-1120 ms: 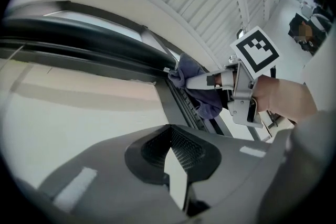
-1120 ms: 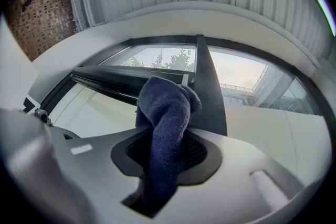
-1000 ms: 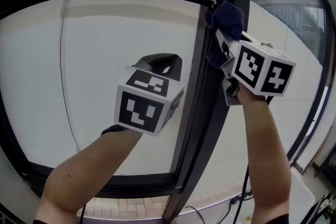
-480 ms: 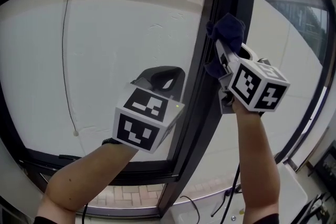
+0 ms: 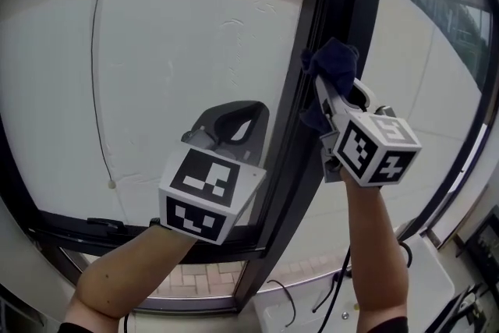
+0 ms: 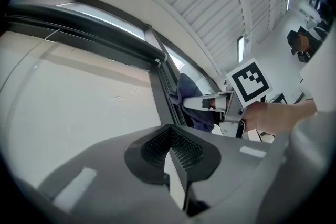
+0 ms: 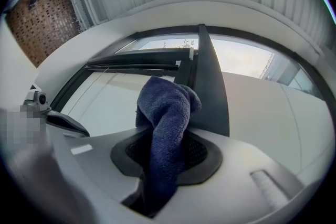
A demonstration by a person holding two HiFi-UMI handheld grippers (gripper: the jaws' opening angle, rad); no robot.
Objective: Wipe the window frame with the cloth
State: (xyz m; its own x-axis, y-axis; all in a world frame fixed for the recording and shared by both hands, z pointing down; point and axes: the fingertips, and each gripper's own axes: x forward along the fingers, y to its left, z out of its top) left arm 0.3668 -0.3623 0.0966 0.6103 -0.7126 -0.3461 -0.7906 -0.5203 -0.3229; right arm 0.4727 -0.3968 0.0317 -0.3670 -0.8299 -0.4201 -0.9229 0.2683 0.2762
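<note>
Head view: right tool (image 5: 323, 83) clenched on cloth (image 5: 332, 61), cloth pressed to the dark upright of the frame (image 5: 284, 191). Compared with a second ago, the cloth sits lower on that upright, away from the top corner it was near, so the wipe is running downward; I judge the upper stretch done and the lower half plus bottom rail still to go. Left tool (image 5: 228, 118) hovers in front of the glass (image 5: 156, 51), just left of the upright, not wiping, about where it was. Left gripper view: left tool (image 6: 170, 152) jaws pressed together with nothing between, idle. This view shows the right tool from the side, cloth (image 6: 188, 96) bunched against the frame edge, contact the head view half hides behind the cube. Right gripper view: right tool (image 7: 163, 162) jaws closed tight on a twisted rope of cloth (image 7: 167, 110), a wad sticking out past the tips; the upright (image 7: 208, 86) runs straight ahead behind it. Only this view shows how deep the cloth sits in the jaws; grip looks secure.
</note>
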